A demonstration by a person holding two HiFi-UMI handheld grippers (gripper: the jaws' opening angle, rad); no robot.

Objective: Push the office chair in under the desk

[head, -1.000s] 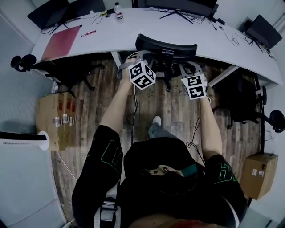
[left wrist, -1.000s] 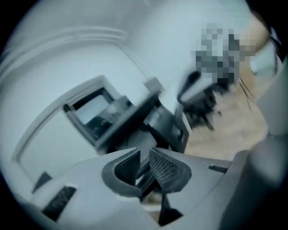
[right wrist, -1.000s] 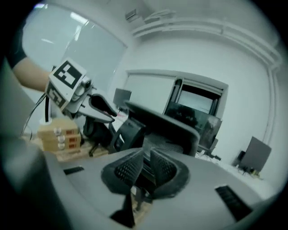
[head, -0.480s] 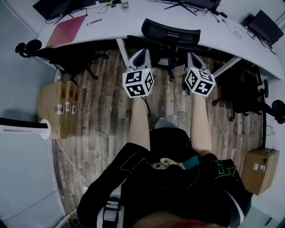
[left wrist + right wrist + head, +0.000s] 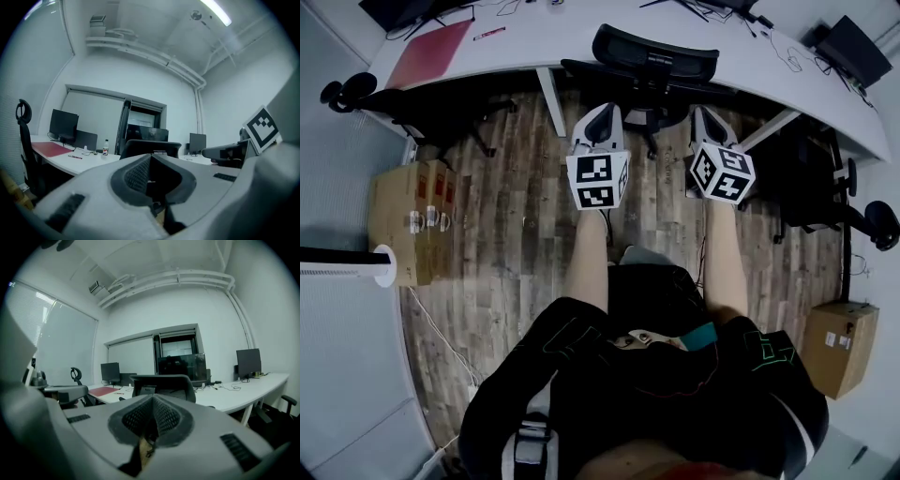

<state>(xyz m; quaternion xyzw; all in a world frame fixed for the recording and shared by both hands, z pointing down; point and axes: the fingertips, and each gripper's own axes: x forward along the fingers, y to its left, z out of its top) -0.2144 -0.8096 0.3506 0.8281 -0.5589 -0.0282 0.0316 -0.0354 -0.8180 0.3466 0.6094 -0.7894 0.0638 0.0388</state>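
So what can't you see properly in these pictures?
- Office chair, head view: its seat is hidden by its backrest and the desk.
- Bottle, left gripper view: label too small to read.
- Monitor, head view: cut off by the top edge.
- Cardboard box, head view: stickers too small to read.

Both bare forearms reach straight forward side by side, the left gripper (image 5: 598, 127) and right gripper (image 5: 710, 127) level, each with jaws closed and empty.

I count from here — office chairs (image 5: 654, 58): 3 | desk (image 5: 516, 42): 1 | monitors (image 5: 63, 125): 3 | cardboard boxes (image 5: 842, 347): at least 2 — left, right | bottle (image 5: 106, 147): 1 | red mat (image 5: 431, 52): 1
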